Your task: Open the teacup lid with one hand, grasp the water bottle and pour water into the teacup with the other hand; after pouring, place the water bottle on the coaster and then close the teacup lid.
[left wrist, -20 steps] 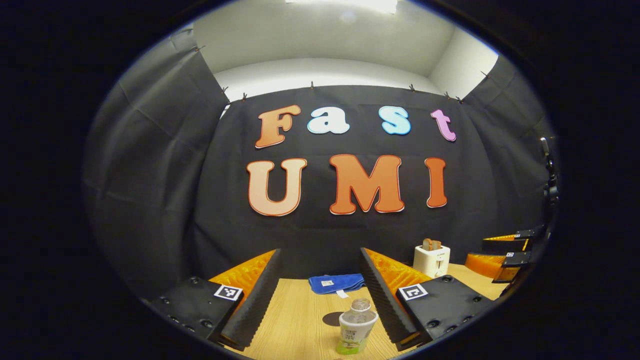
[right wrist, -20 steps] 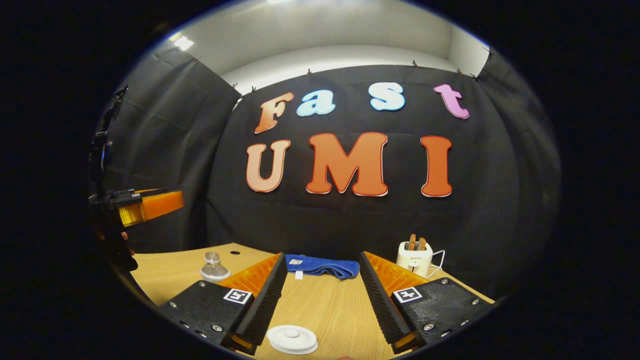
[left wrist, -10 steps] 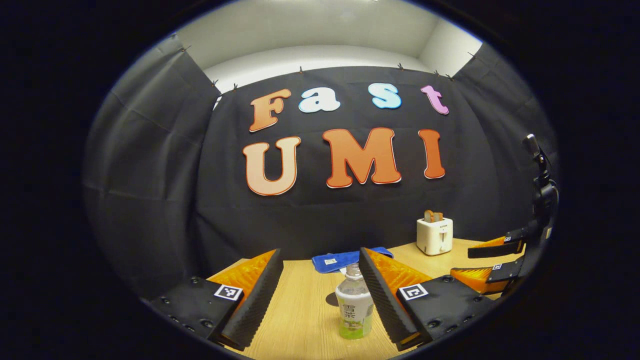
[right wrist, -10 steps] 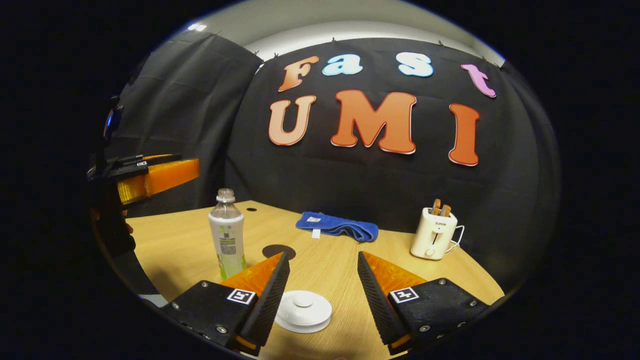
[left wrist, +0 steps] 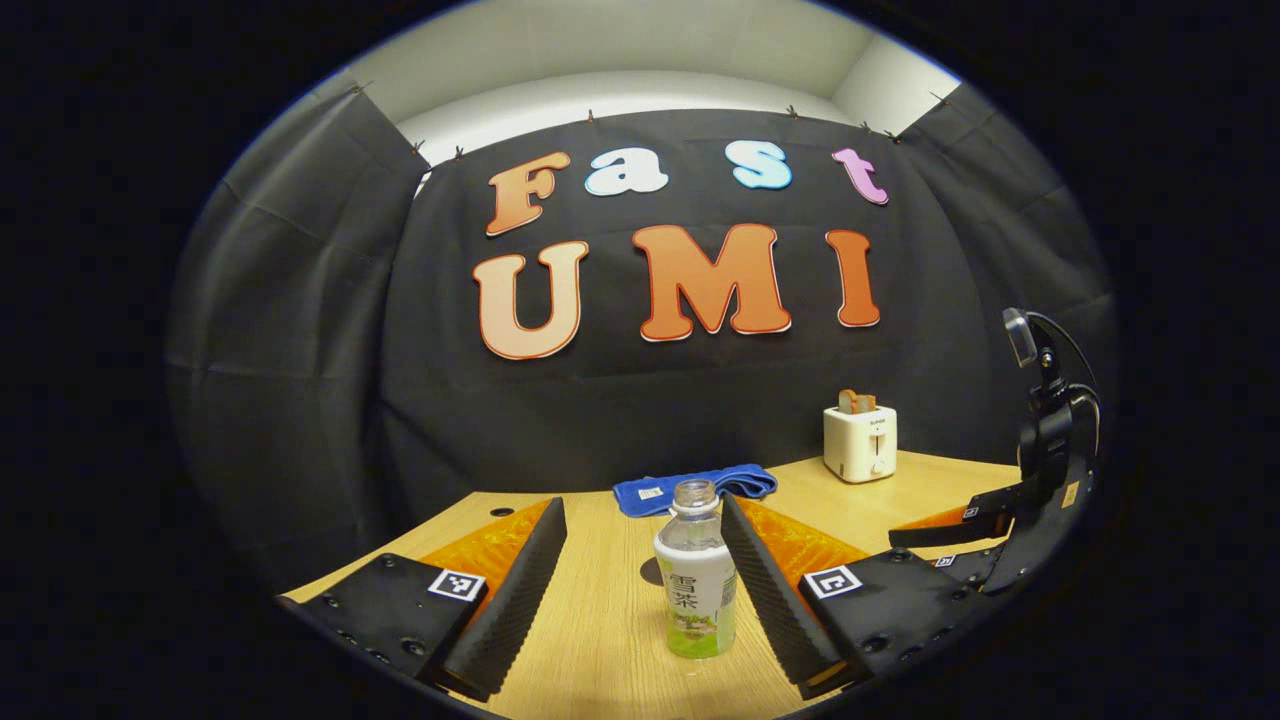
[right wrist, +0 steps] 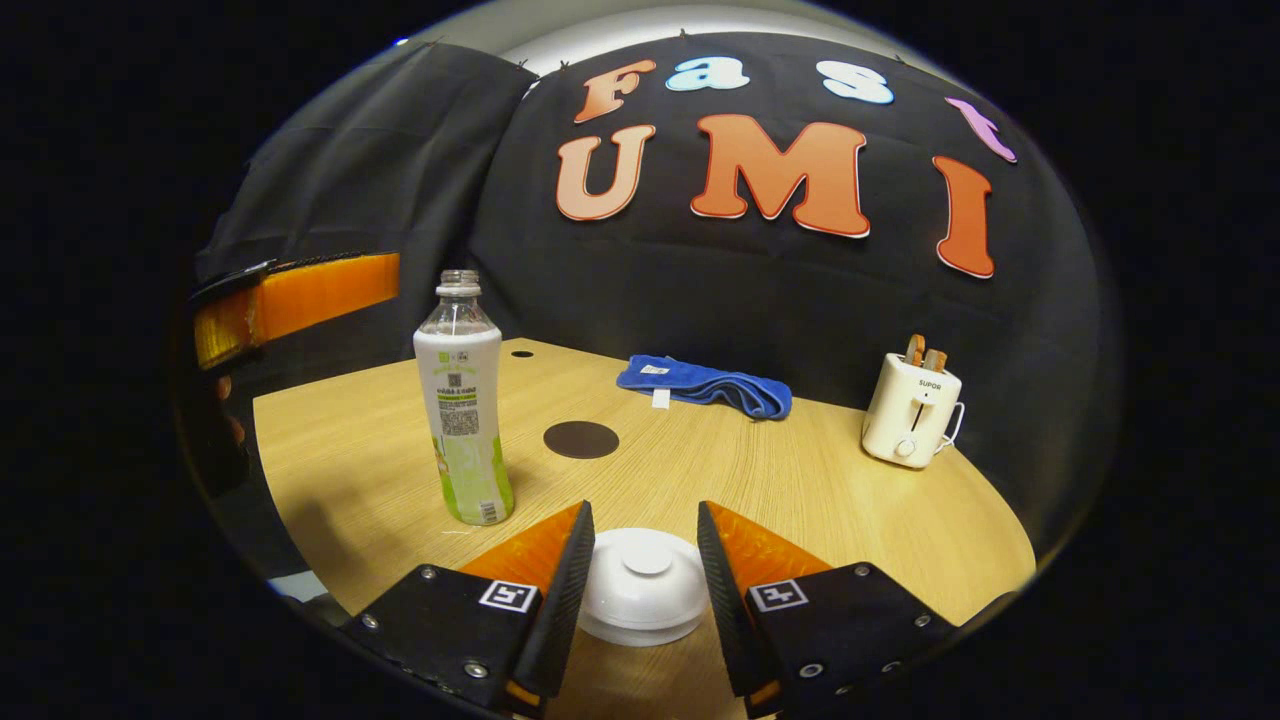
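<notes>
A clear water bottle (left wrist: 695, 585) with a white and green label stands uncapped on the wooden table. It sits between the fingers of my open left gripper (left wrist: 642, 502), close to the right-hand finger, with no contact visible. The dark round coaster (left wrist: 650, 571) peeks out just behind it. In the right gripper view the bottle (right wrist: 462, 400) stands left of the coaster (right wrist: 581, 439). My right gripper (right wrist: 645, 510) hovers over the white teacup lid (right wrist: 642, 590); its fingers flank the lid's knob without touching it. The cup under the lid is hidden.
A folded blue cloth (right wrist: 705, 385) lies at the back of the table (right wrist: 800, 480), and a white toaster (right wrist: 910, 410) holding bread stands at the back right. The left gripper (right wrist: 290, 300) and a hand show at the left edge. The right gripper (left wrist: 985, 535) shows at far right.
Both views have tipped down toward the table. My left gripper has come closer to the bottle. My right gripper has dropped toward the lid and its fingers have narrowed around it.
</notes>
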The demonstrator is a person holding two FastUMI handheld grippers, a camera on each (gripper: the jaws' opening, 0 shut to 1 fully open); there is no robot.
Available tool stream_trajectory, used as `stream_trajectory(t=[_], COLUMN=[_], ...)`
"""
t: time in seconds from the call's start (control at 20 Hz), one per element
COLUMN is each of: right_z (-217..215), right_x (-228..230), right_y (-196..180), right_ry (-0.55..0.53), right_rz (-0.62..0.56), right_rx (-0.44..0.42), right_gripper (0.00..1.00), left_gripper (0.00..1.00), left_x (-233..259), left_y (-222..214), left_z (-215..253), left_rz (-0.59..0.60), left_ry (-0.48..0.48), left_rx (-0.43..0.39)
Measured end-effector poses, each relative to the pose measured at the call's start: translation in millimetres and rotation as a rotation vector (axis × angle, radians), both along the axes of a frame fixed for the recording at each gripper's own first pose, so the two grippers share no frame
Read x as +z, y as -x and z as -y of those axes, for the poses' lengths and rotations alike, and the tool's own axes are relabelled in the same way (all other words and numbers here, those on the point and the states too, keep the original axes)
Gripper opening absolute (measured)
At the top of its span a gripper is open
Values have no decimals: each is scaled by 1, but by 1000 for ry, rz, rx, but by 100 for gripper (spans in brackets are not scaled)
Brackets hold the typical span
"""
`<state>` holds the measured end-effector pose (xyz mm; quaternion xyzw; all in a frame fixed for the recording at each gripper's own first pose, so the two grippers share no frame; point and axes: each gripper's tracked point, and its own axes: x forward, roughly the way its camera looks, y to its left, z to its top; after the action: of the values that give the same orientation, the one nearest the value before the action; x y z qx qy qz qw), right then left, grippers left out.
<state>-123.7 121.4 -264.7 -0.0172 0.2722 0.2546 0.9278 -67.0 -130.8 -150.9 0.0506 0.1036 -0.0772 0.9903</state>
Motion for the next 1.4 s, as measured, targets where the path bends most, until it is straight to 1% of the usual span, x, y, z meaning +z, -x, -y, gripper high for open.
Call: stream_trajectory(t=[0.1, 0.15, 0.2, 0.25, 0.3, 0.35, 0.4, 0.45, 0.5, 0.55, 0.6, 0.65, 0.7, 0.8, 0.85, 0.9, 1.05, 1.1, 1.15, 1.2, 1.3, 1.4], right_z=[1, 2, 2, 1, 0, -1, -1, 1, 2, 0, 1, 1, 3, 3, 3, 4, 5, 6, 8, 11, 16, 22], right_x=[-8, -11, -12, -12, -13, -14, -13, -14, -12, -14, -14, -13, -14, -14, -12, -9, -4, -3, -1, 1, 8, 16], right_y=[-1, 0, 1, 1, 2, 2, 0, -1, -1, -1, -1, -1, -3, -3, -4, -5, -4, -4, -4, -5, -9, -12], right_ry=[16, 24, 24, 14, 12, 12, 17, 26, 21, 15, 7, 2, -3, -23, -26, -22, -59, -75, -88, -95, -108, -125], right_rz=[-22, -30, -40, -51, -65, -69, -69, -71, -81, -89, -98, -100, -106, -121, -114, -104, -109, -121, -127, -125, -112, -100], right_rx=[2, 2, 6, 7, 8, 10, 11, 10, 10, 10, 10, 9, -1, -9, -14, -16, -12, -16, -20, -27, -43, -56], right_gripper=[59, 52, 51, 49, 46, 40, 38, 31, 31, 27, 25, 24, 23, 22, 18, 21, 21, 21, 22, 21, 21, 22], left_gripper=[100, 100, 97, 100, 100, 100, 100, 100, 96, 100, 96, 97, 100, 100, 96, 100, 100, 96, 96, 99, 99, 97], left_x=[-3, -3, -4, -5, -5, -7, -7, -7, -7, -9, -10, -12, -13, -17, -19, -21, -31, -34, -39, -45, -56, -68], left_y=[1, 1, 1, 1, 1, 1, 1, 0, 0, 0, -1, -2, -2, -2, -2, -2, -4, -3, -4, -4, -6, -11], left_z=[-1, -2, -2, -2, -1, -1, 1, 2, 3, 3, 3, 5, 6, 9, 10, 11, 16, 20, 26, 31, 33, 31], left_rz=[-14, -17, -14, -13, -13, -14, -14, -12, -12, -14, -16, -19, -23, -30, -33, -38, -56, -65, -79, -97, -126, -148], left_ry=[4, 6, 7, 5, 2, 0, 0, 0, 2, 3, 5, 6, 9, 16, 18, 15, 19, 28, 41, 59, 75, 66], left_rx=[3, 3, 2, 1, -1, -5, -10, -14, -16, -19, -19, -21, -23, -32, -37, -36, -46, -55, -75, -89, -93, -88])
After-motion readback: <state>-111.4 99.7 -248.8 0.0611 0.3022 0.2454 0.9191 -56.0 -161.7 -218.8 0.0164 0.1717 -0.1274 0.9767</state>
